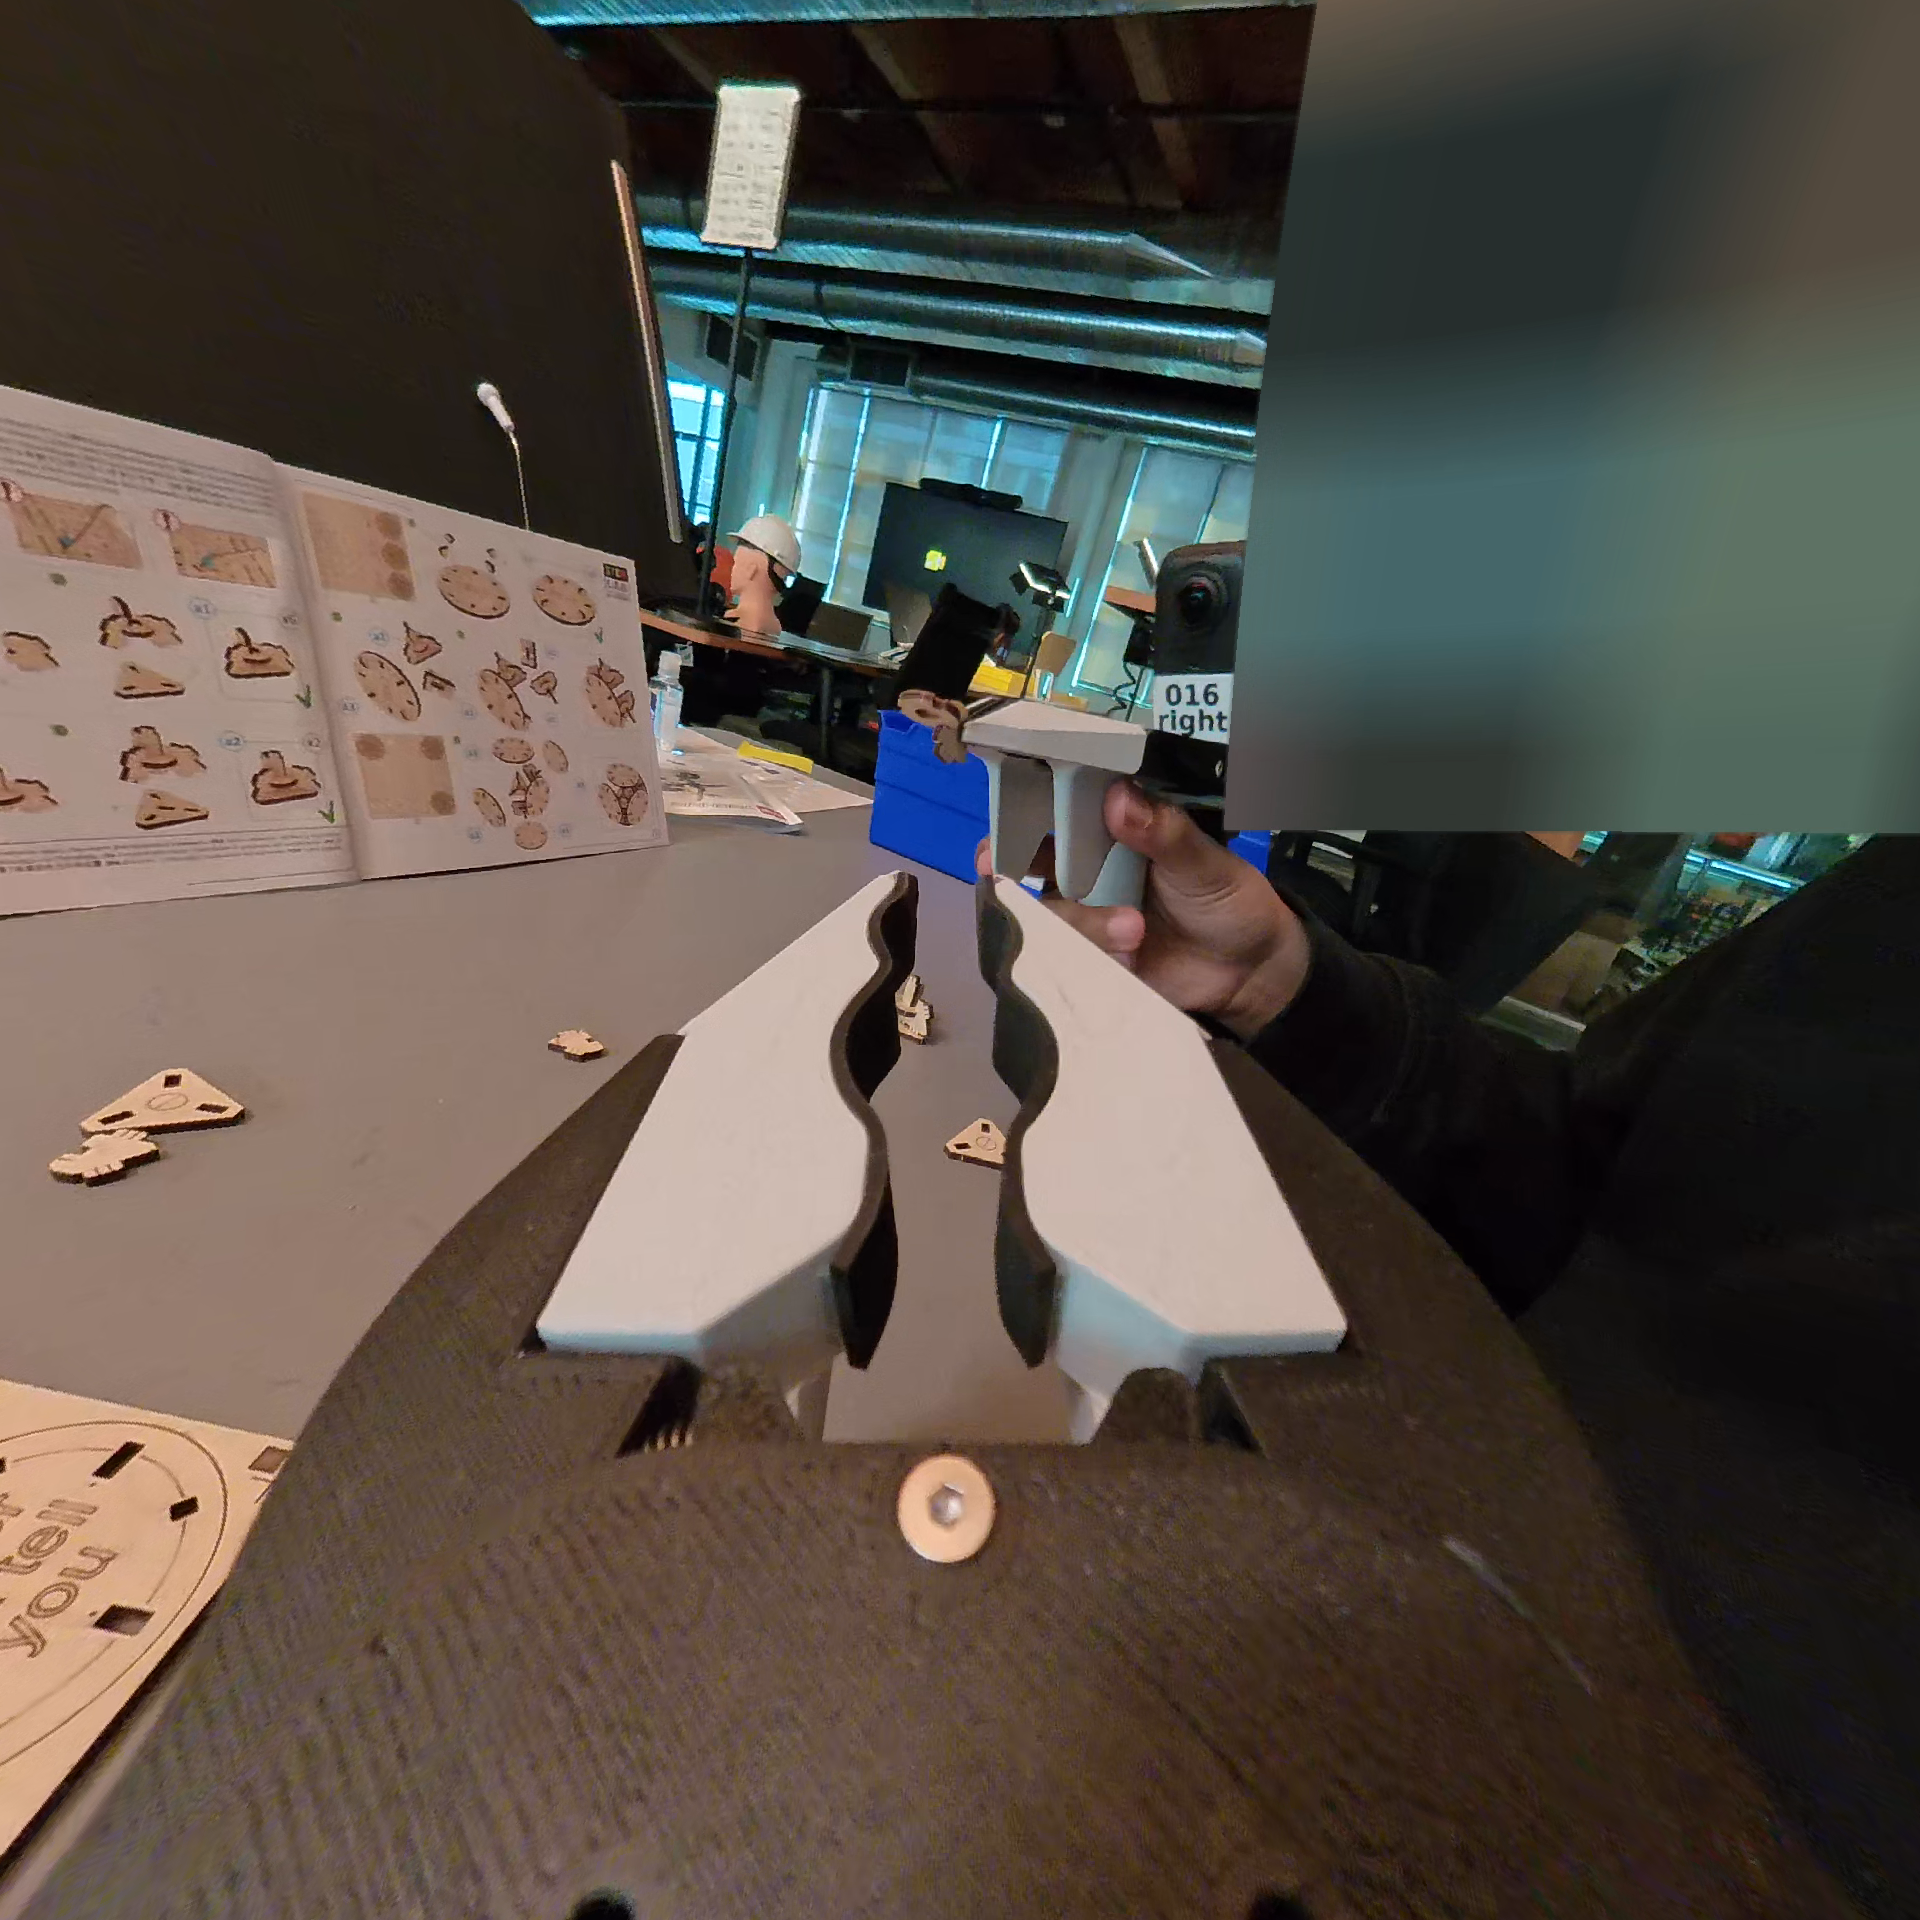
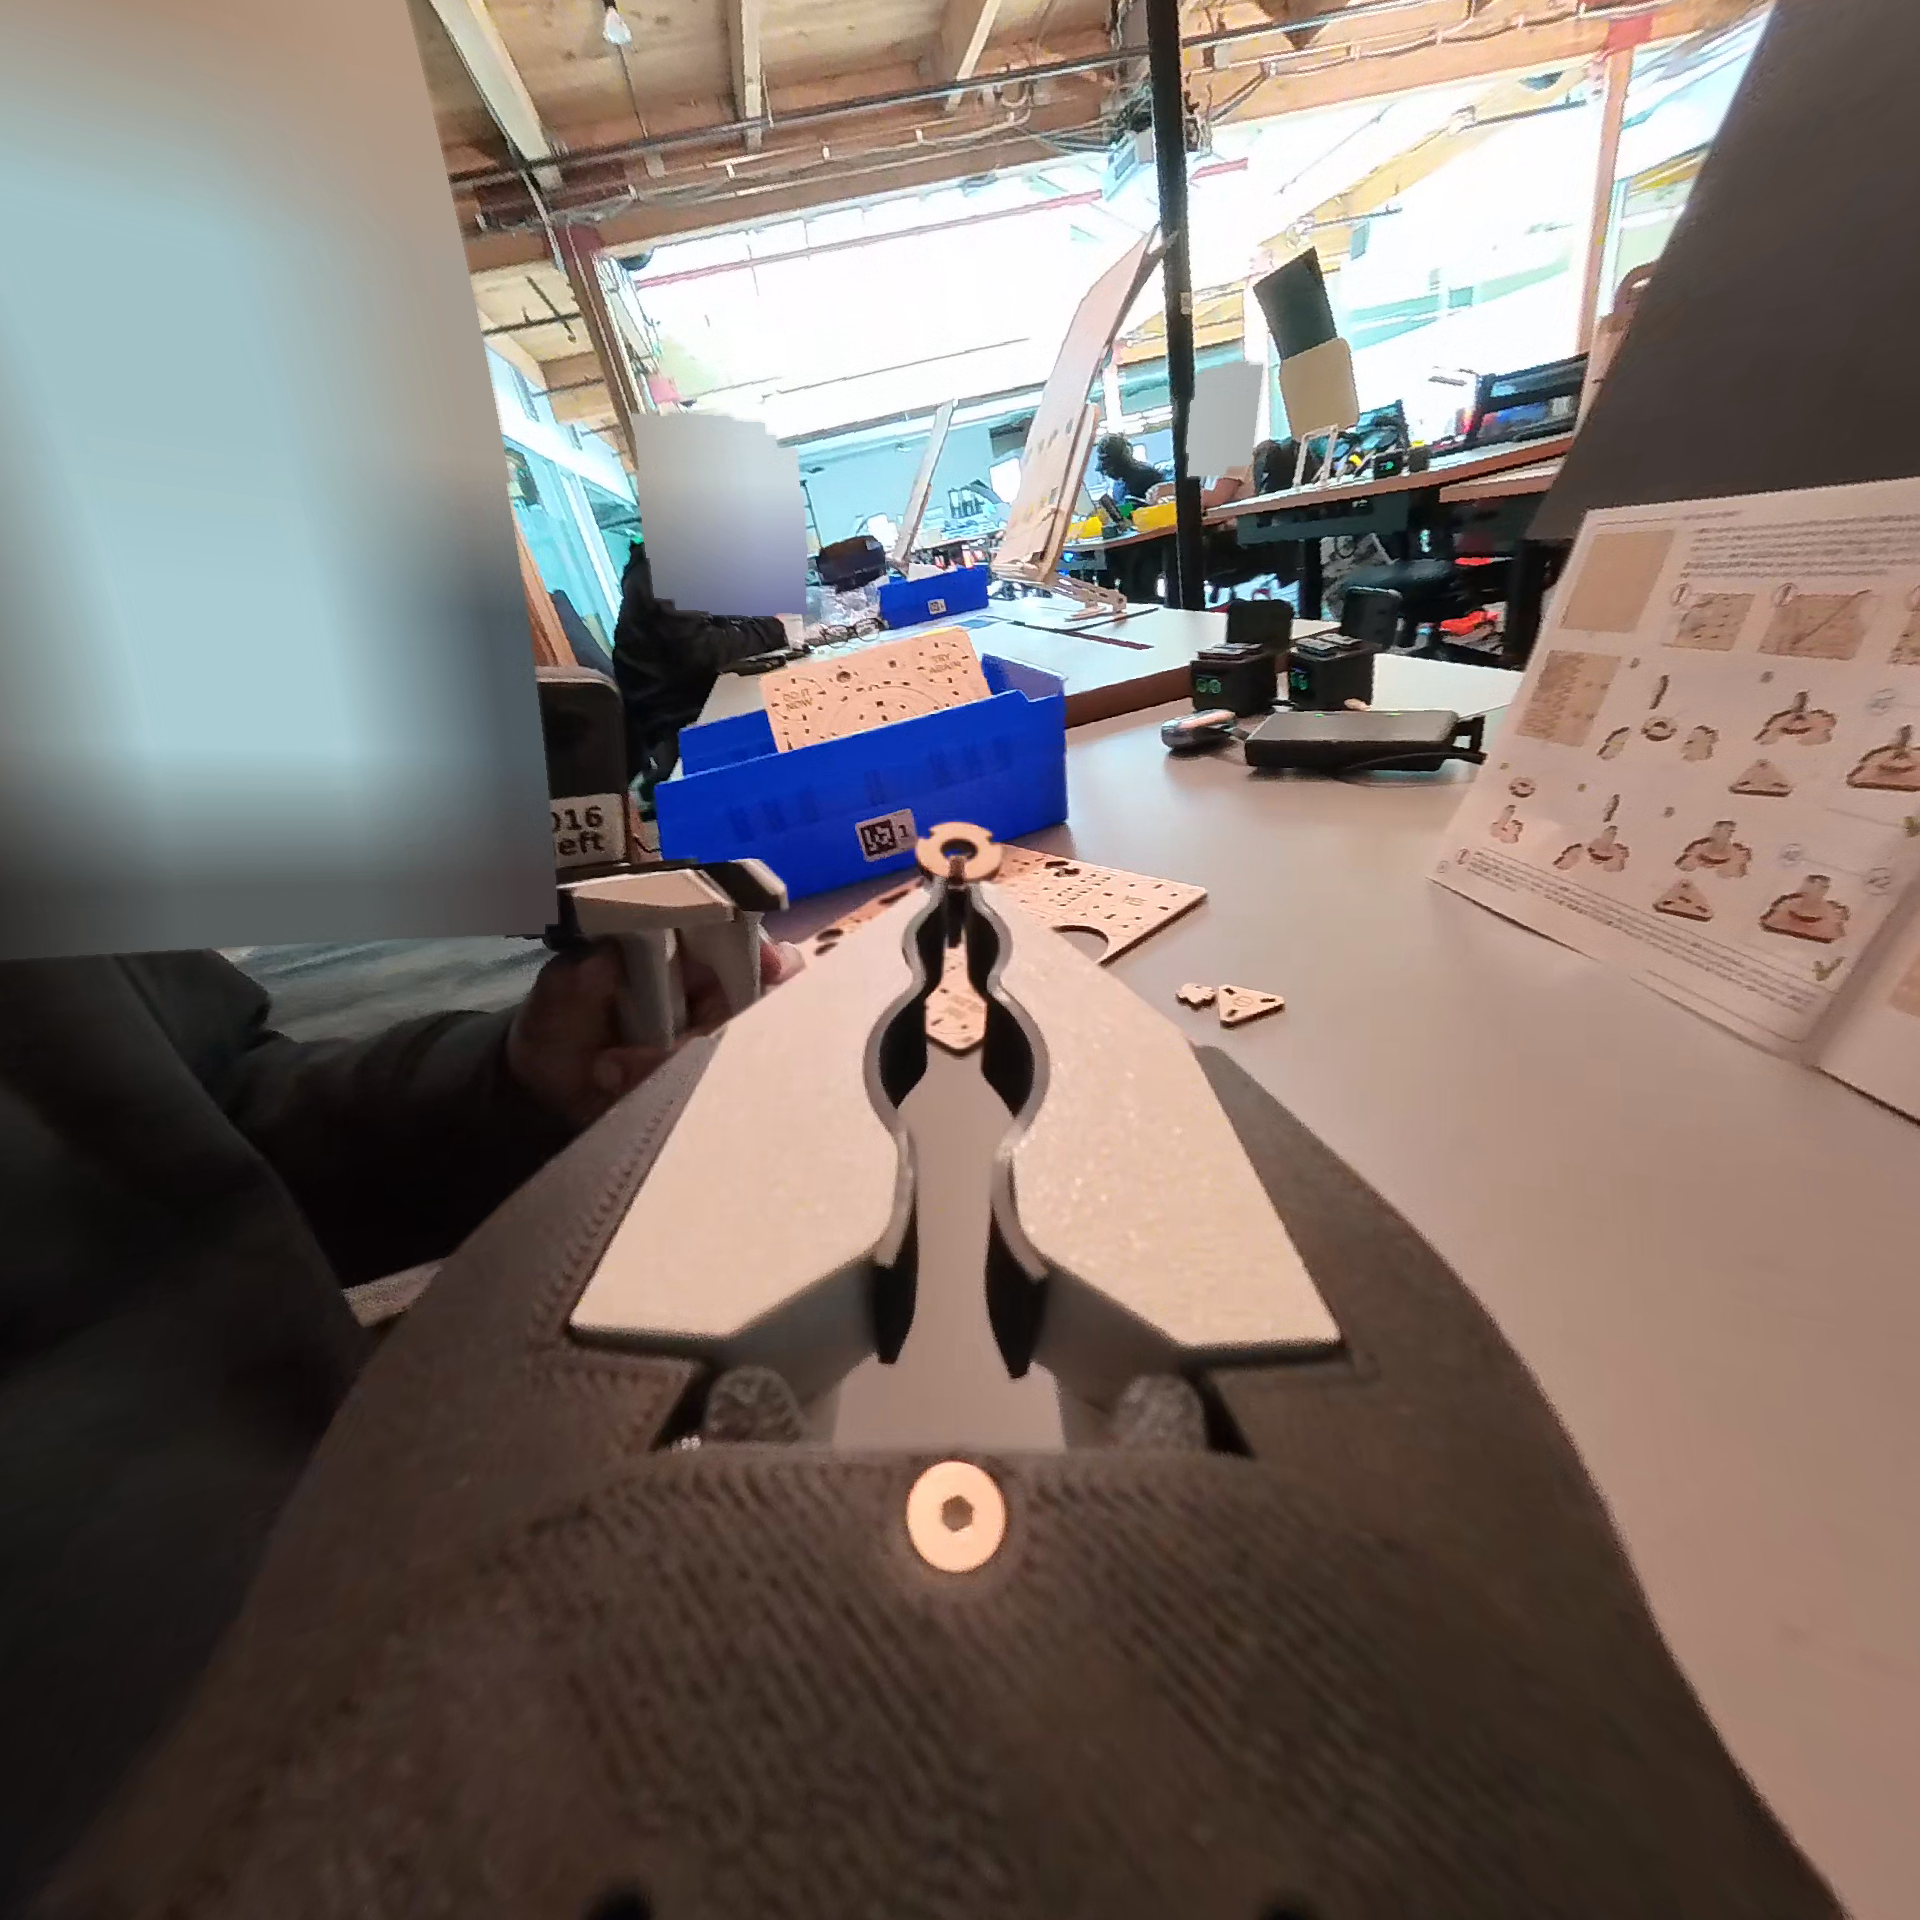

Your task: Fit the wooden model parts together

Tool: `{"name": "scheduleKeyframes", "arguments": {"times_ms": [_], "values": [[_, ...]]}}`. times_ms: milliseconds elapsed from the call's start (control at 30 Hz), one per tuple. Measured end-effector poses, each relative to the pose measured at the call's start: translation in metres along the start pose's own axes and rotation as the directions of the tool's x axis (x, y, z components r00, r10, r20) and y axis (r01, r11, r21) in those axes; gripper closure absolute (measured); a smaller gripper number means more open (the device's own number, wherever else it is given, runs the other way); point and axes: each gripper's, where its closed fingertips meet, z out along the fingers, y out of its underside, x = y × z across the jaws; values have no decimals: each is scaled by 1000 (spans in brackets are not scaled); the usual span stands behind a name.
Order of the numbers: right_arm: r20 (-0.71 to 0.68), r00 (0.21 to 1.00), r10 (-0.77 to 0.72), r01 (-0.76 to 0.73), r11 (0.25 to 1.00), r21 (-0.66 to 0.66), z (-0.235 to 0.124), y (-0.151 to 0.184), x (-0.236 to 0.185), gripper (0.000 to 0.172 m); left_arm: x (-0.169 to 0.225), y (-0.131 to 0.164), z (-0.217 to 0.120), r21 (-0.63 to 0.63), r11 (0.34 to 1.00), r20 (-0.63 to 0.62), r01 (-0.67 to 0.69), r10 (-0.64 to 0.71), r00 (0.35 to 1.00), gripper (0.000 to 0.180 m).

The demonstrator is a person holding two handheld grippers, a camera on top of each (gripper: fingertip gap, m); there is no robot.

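Two grippers: right fingers [image 2: 940,894] pinching wooden ring piece [image 2: 956,850]; left fingers [image 1: 899,914] spread over bare table [image 1: 416,987].

Matt wooden pieces [image 1: 164,1104], smooth table [image 1: 416,987]

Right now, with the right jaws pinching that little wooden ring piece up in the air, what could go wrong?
1. The wooden ring piece is pinched only at the very tips of the right gripper, so it might twist or slip out.
2. If dropped, it could get lost among the loose wooden pieces on the grey table.
3. The open left gripper, hovering low, might nudge the small piece ahead of it.
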Motion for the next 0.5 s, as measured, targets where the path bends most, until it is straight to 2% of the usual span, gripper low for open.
{"name": "scheduleKeyframes", "arguments": {"times_ms": [367,500], "values": [[-29,989,-142,140,987,-78,6,13,-3,171,-1,0,0,5,999,-14,48,-48,999,166],[36,964,-262,265,959,-98,10,19,-19,171,-1,0,0,5,999,-16,49,-49,999,166]]}}
